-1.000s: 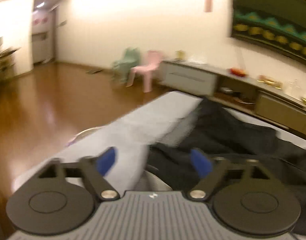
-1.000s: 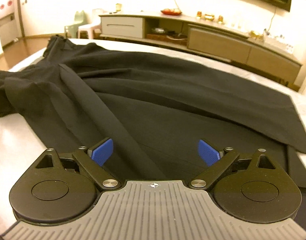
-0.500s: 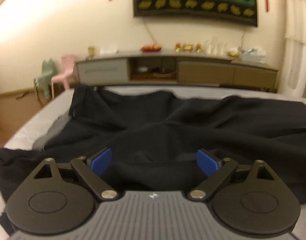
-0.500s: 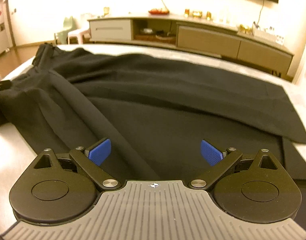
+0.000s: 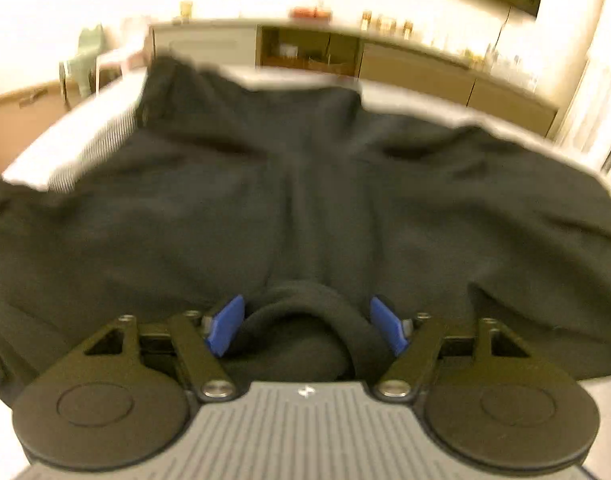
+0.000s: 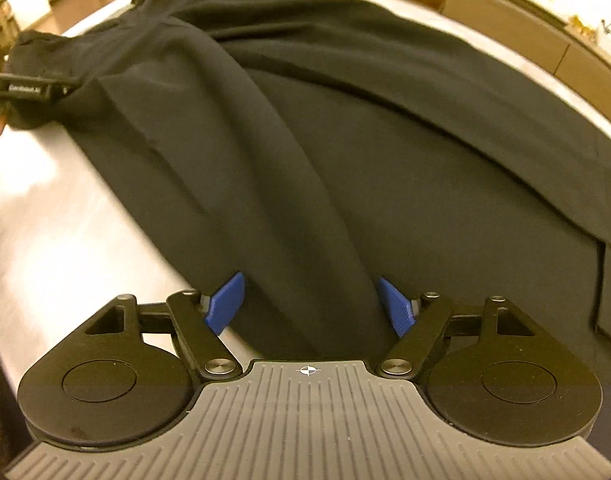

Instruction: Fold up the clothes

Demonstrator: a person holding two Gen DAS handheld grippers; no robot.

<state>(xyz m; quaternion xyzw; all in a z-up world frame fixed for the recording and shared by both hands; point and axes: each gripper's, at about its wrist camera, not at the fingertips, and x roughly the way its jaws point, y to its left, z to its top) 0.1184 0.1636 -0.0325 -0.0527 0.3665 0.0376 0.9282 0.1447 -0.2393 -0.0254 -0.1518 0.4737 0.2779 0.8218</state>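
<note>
A large black garment of soft woven cloth (image 6: pixel 385 152) lies spread across the pale grey padded surface (image 6: pixel 57 216), reaching from its near edge to its far edge, with long creases running along it and one panel lapped over another toward the right; it is not in a compact fold. Judged from the drape, the cloth is light, limp and somewhat slippery, so it should be taken at a hem or thick edge and not mid-panel. The left gripper (image 5: pixel 307 324) has its blue pads parted around a raised roll of the cloth at the near edge, not pinching it. The right gripper (image 6: pixel 311 306) is likewise spread, the garment's near hem lying between its pads without being clamped. The left view, blurred, alone shows a striped grey lining or cloth (image 5: pixel 89 152) at the far left corner and the low wooden sideboard (image 5: pixel 405 68) beyond; the right view alone shows the overlapped panel edges and the other tool's black body (image 6: pixel 25 90) resting at the left edge
</note>
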